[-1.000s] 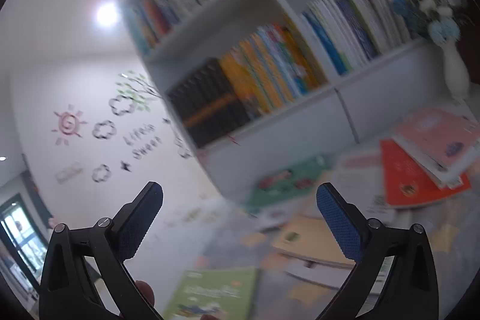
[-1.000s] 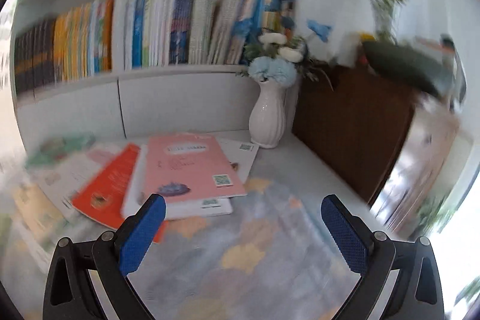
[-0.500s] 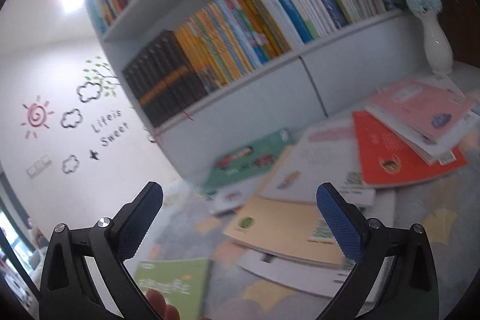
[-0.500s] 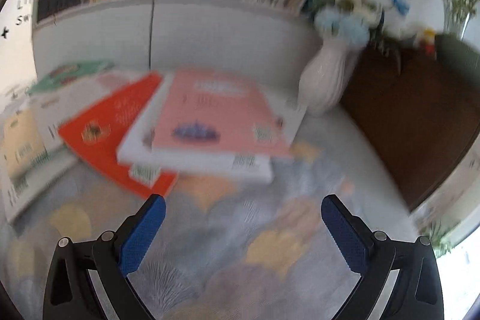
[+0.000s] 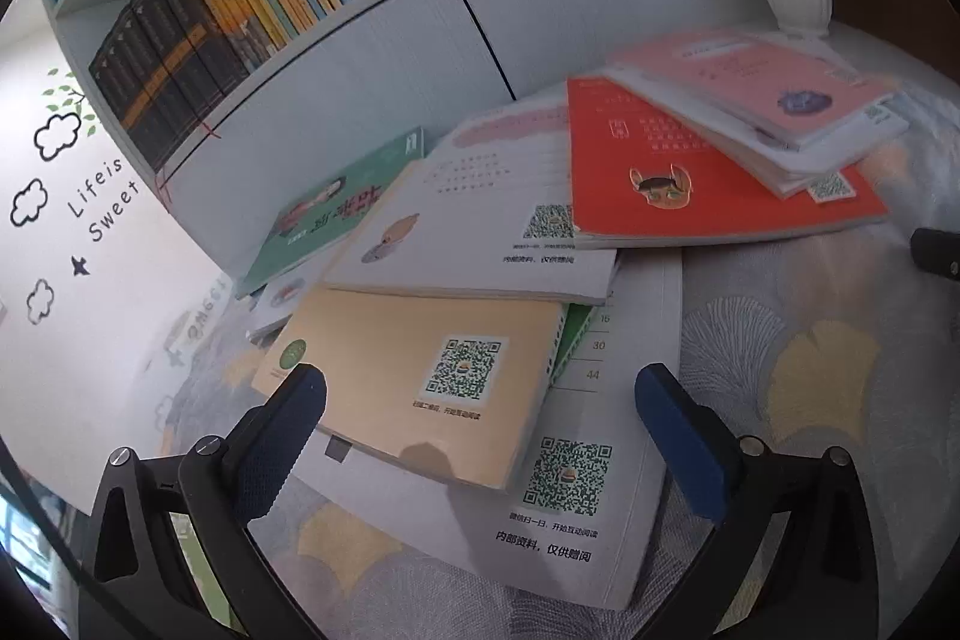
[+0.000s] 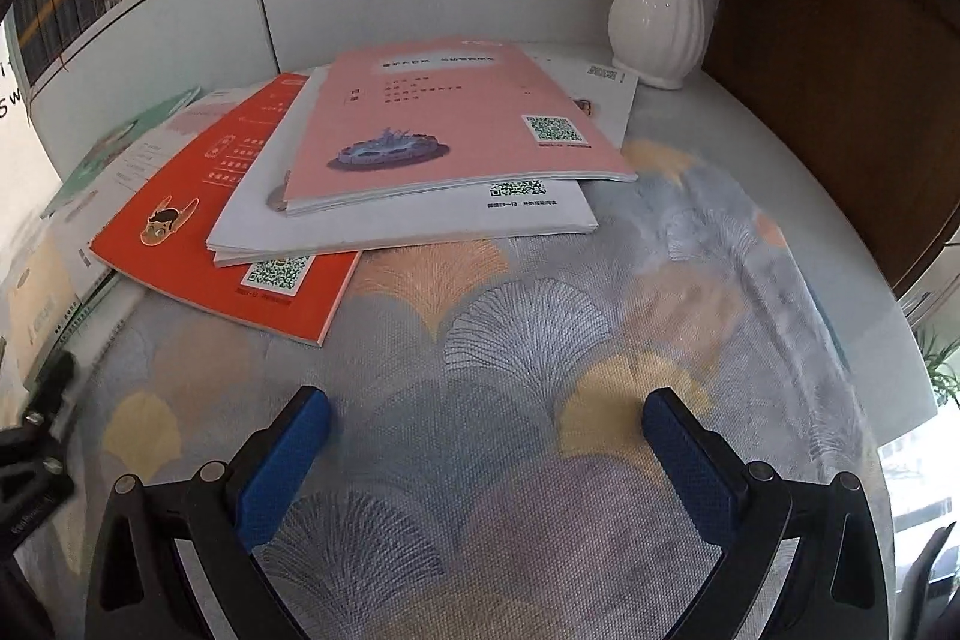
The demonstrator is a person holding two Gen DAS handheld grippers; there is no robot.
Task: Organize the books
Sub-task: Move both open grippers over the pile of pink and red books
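Observation:
Loose books lie overlapping on a patterned tablecloth (image 6: 516,340). In the left wrist view a tan book (image 5: 414,370) rests on a white book (image 5: 606,436), with a white-grey book (image 5: 480,226), a green book (image 5: 336,214), a red book (image 5: 690,172) and a pink book (image 5: 756,82) behind. My left gripper (image 5: 480,436) is open, low over the tan book's near edge. The right wrist view shows the pink book (image 6: 444,118) on a white book (image 6: 420,220) and the red book (image 6: 198,232). My right gripper (image 6: 486,460) is open over bare cloth, short of that stack.
A white shelf unit (image 5: 372,58) packed with upright books runs along the back. A white vase (image 6: 660,10) with blue flowers stands at the back right beside a dark wooden cabinet (image 6: 840,100). The table edge curves at the right (image 6: 870,280). The other gripper's black body shows at the left edge (image 6: 36,448).
Both grippers have tilted down and moved in toward the table. The left view swung from the wall and shelves onto the tan book; the right one came closer to the pink stack.

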